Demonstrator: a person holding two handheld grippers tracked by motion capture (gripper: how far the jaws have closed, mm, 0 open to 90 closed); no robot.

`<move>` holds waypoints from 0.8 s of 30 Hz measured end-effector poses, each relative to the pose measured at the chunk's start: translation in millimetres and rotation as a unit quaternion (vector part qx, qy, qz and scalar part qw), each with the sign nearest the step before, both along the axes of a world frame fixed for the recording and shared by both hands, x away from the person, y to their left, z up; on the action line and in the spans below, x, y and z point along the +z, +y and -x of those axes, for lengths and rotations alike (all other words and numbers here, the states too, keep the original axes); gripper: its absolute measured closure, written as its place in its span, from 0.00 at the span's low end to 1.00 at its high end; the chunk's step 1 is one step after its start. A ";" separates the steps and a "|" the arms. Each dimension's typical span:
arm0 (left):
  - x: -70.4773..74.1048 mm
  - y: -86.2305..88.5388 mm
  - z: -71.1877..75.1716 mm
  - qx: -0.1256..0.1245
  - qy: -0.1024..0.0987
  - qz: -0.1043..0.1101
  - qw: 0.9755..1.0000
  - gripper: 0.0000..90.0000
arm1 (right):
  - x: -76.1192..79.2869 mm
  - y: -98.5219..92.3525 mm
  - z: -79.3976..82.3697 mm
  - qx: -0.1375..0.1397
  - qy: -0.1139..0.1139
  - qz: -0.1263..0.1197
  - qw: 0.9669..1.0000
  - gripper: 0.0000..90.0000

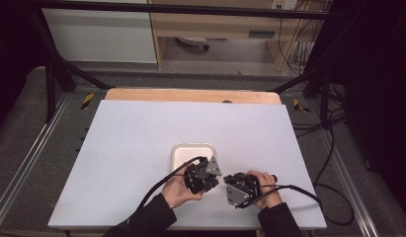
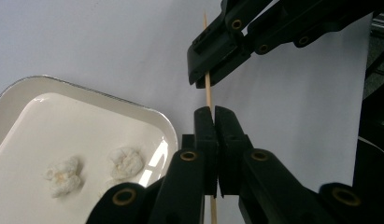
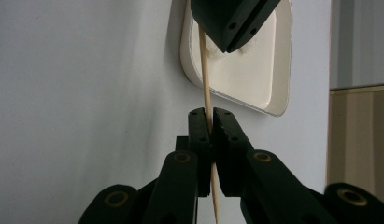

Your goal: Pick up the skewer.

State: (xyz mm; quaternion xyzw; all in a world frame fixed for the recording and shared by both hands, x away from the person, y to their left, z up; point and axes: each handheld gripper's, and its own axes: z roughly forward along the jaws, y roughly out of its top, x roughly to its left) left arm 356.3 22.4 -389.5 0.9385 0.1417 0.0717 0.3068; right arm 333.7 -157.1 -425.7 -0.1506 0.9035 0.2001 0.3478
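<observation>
High view first. Near edge of the white table [image 1: 141, 148], both hands in from below. Left gripper [image 1: 203, 177] tucked against the near right corner of the white tray [image 1: 181, 154]; right gripper [image 1: 241, 186] just beside it to the right, nose to nose with the left one. Black cables trailing off both. Skewer too thin to make out from up here.

Over to the left gripper view. Jaws clamped tight on a thin wooden skewer [image 2: 208, 95], running straight up out of the pinch and showing again below it. Higher up the stick, right gripper [image 2: 213, 70] reaching in from the top right, also biting the same skewer, pointed tip poking out above it. Tray [image 2: 147, 114] low on the left, close to the jaws, two white puffed pieces, popcorn [image 2: 63, 175] by the look of it, lying inside, apart from each other.

Now the right gripper view. Same story from the other end: jaws pressed together on the skewer [image 3: 206, 88], stick slanting up and slightly left. Left gripper [image 3: 227, 28] hanging in from the top, closed on the far stretch. Tray [image 3: 278, 70] behind it on the table, a white piece partly hidden by those jaws. Skewer off the table, carried between both grippers.
</observation>
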 end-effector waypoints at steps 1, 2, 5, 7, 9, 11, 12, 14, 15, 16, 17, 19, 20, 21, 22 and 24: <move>0.0 0.0 0.0 0.000 0.000 0.000 1.000 0.98 | -0.4 0.2 0.2 0.002 0.002 0.001 1.000 0.97; 0.0 0.0 -0.1 -0.001 0.001 0.000 1.000 0.98 | -0.7 0.3 0.6 0.004 0.002 0.003 1.000 0.97; -0.3 -0.1 -0.2 -0.001 0.001 0.000 1.000 0.98 | -0.9 0.1 1.1 0.008 -0.003 0.009 1.000 0.98; -0.6 0.0 -0.2 -0.001 0.001 0.001 1.000 0.98 | -0.9 0.0 1.2 0.009 -0.006 0.010 1.000 0.98; -0.7 0.2 -0.2 0.000 0.003 0.002 1.000 0.98 | -0.6 -0.4 1.3 0.011 -0.005 0.013 1.000 0.98; -0.4 0.7 -1.0 0.002 0.009 0.004 1.000 0.98 | -0.6 -0.5 2.0 0.012 -0.004 0.012 1.000 0.99; -0.5 0.8 -1.3 0.002 0.010 0.004 1.000 0.98 | -0.3 -0.5 2.1 0.014 -0.004 0.014 1.000 0.99; -0.3 1.2 -1.4 0.001 0.010 0.005 1.000 0.98 | 0.5 -0.2 2.4 0.015 -0.006 0.019 1.000 0.99; 0.1 1.6 -1.4 0.003 0.009 0.005 1.000 0.97 | 0.9 0.1 2.4 0.016 -0.006 0.021 1.000 0.99; 0.8 2.4 -1.7 0.004 0.009 0.003 1.000 0.93 | 1.1 0.3 2.4 0.016 -0.007 0.023 1.000 0.99; 1.5 3.6 -2.0 0.006 0.011 0.001 1.000 0.89 | 1.1 0.4 2.4 0.016 -0.007 0.025 1.000 0.99; 3.2 6.4 -3.0 0.010 0.014 -0.006 1.000 0.85 | 0.9 0.5 2.2 0.014 -0.008 0.028 0.999 0.99; 3.7 7.5 -3.3 0.012 0.018 -0.009 1.000 0.83 | 0.5 0.5 2.0 0.013 -0.009 0.029 0.999 0.99; 4.3 8.9 -3.9 0.012 0.019 -0.015 1.000 0.83 | 0.3 0.5 2.1 0.010 -0.010 0.033 0.999 0.99; 4.5 9.8 -4.3 0.012 0.023 -0.020 0.999 0.82 | 0.2 0.5 1.7 0.011 -0.011 0.036 0.999 0.99; 3.7 10.5 -4.4 0.011 0.027 -0.036 0.999 0.82 | -0.5 0.8 1.8 0.008 -0.011 0.038 0.999 0.99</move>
